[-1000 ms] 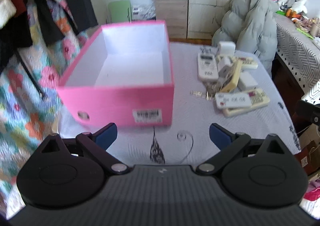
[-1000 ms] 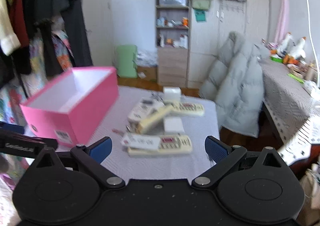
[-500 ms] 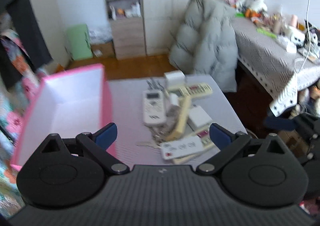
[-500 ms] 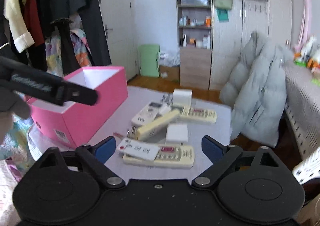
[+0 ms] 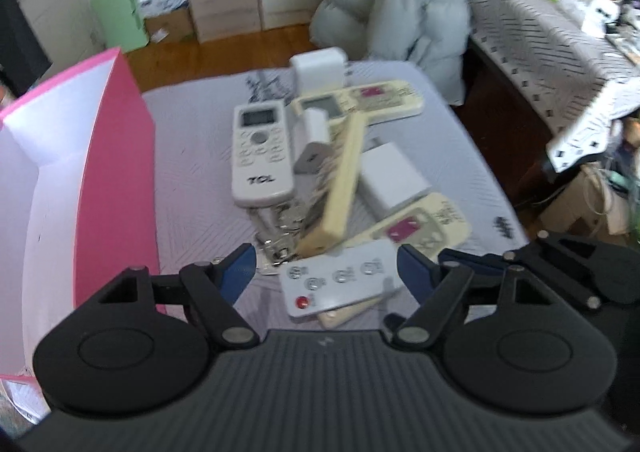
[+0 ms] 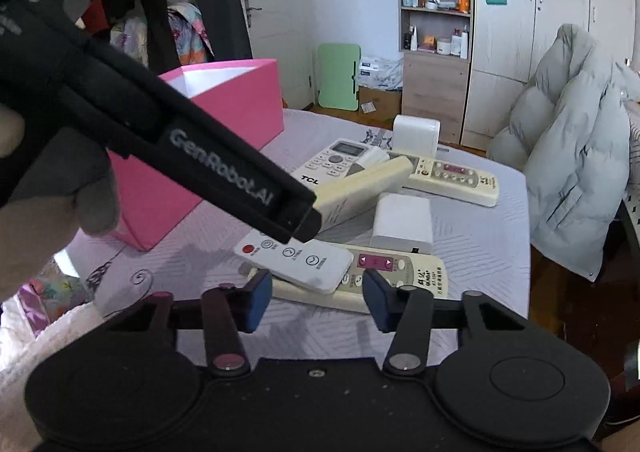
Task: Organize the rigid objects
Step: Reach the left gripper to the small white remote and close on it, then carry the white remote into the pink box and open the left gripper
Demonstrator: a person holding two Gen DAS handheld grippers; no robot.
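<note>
Left gripper (image 6: 296, 218) hides part of the white remote (image 6: 296, 260).

Home bedroom, hanging clothes (image 6: 160, 12), wardrobe (image 6: 560, 32), toiletry shelf (image 6: 434, 12), puffer coat (image 6: 568, 132)

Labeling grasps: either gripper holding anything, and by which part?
Nothing held. Left gripper and right gripper are closing, pads short of the flat white red-button remote.

On my table (image 5: 192, 156) the box (image 5: 120, 180) stands left of the remotes. The small remote (image 5: 340, 280) lies nearest me, atop a longer remote (image 6: 400, 272). A padded jacket (image 5: 400, 0) sits behind the table.
</note>
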